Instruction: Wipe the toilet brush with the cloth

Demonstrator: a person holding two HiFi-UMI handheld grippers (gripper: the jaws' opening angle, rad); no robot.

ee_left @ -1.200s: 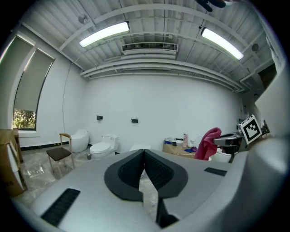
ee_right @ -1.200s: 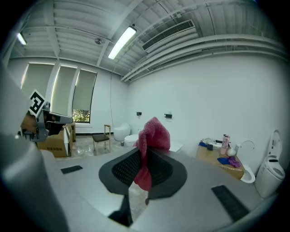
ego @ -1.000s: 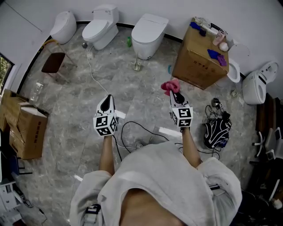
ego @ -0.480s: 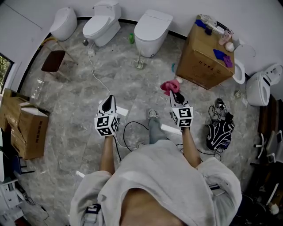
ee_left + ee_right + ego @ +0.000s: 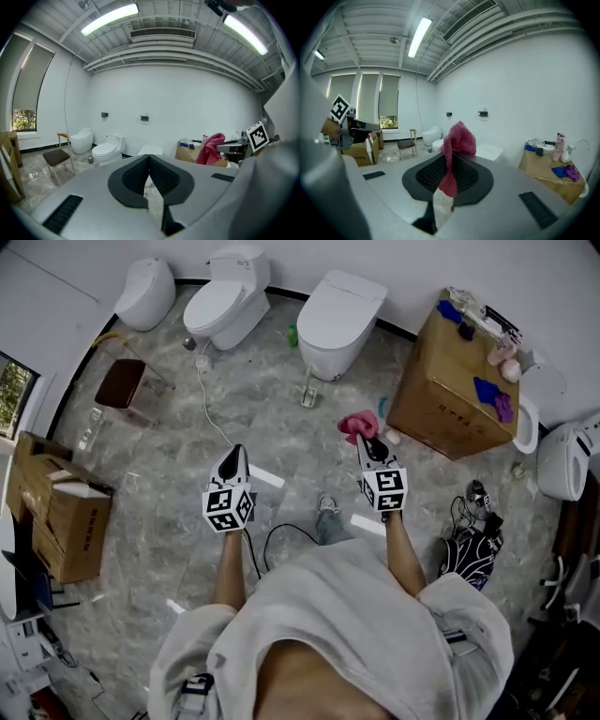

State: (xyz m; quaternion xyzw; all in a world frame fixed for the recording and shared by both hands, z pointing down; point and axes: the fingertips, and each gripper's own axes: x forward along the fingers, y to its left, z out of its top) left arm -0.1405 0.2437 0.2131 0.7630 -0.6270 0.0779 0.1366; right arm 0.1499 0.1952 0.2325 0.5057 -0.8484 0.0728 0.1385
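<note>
The cloth [image 5: 359, 425], a pinkish-red knitted rag, is pinched in the right gripper [image 5: 369, 441]. In the right gripper view it stands up in a bunch above the jaws and a tail hangs down between them [image 5: 458, 136], so that gripper [image 5: 450, 161] is closed on the cloth. The left gripper [image 5: 232, 457] is held level beside it, well apart. Its own view shows the two pads pressed together with nothing between them [image 5: 149, 159].

The toilet brush itself cannot be made out with certainty. The likeliest candidate is a small upright holder [image 5: 307, 393] on the marble floor [image 5: 169, 456] at the foot of the flat-lidded white toilet [image 5: 345, 317], ahead of both grippers and well apart from them. It is too small to tell whether a brush stands in it. To the right stands a cardboard box [image 5: 450, 390] with bottles and blue and purple rags on top.

Judging by this, the task is at its approach stage: the cloth is in hand, but nothing has been wiped. The next move seems to call for walking forward and lowering toward the floor. The empty left gripper would then open to take the brush handle and steady it, so the right can draw the cloth along it.
</note>
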